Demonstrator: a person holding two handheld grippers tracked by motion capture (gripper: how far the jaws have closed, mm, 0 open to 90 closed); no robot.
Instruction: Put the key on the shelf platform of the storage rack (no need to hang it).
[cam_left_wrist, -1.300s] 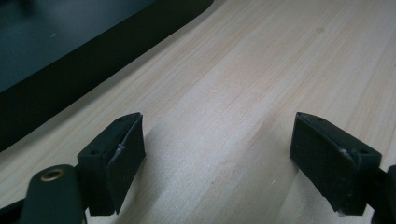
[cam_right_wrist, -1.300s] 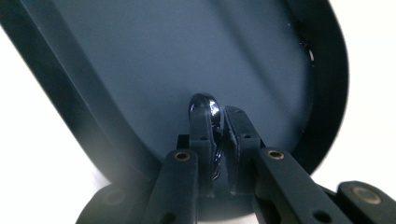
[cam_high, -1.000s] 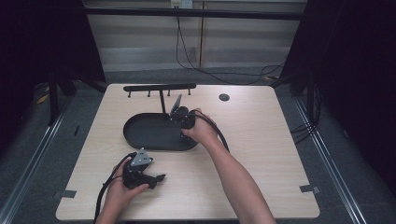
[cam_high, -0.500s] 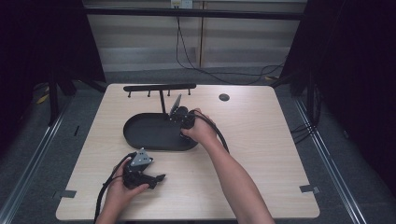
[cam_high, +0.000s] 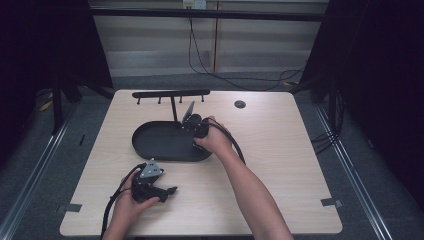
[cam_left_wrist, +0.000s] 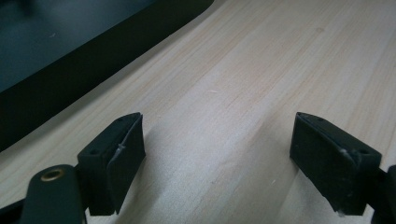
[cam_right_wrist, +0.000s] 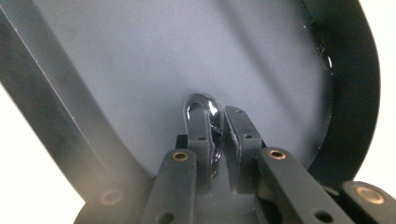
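The right claw (cam_right_wrist: 215, 140) stands pinched narrow on a small shiny black hook (cam_right_wrist: 201, 109), held over the floor of the oval black tray (cam_high: 150, 150). The hook looks rigid, light and glossy, so likely slick; its curved bend sticking out past the pads is the sound place to grip. The left claw (cam_left_wrist: 219, 154) stands wide with nothing between its jaws, low over the tabletop (cam_high: 280, 135), with the tray's wall just beyond. Count: one hook, one tray, one peg rack (cam_high: 170, 94) behind the right claw.

Light wood table (cam_high: 280, 150), grey floor (cam_high: 60, 150), dark surrounds w/ cables (cam_high: 200, 55).
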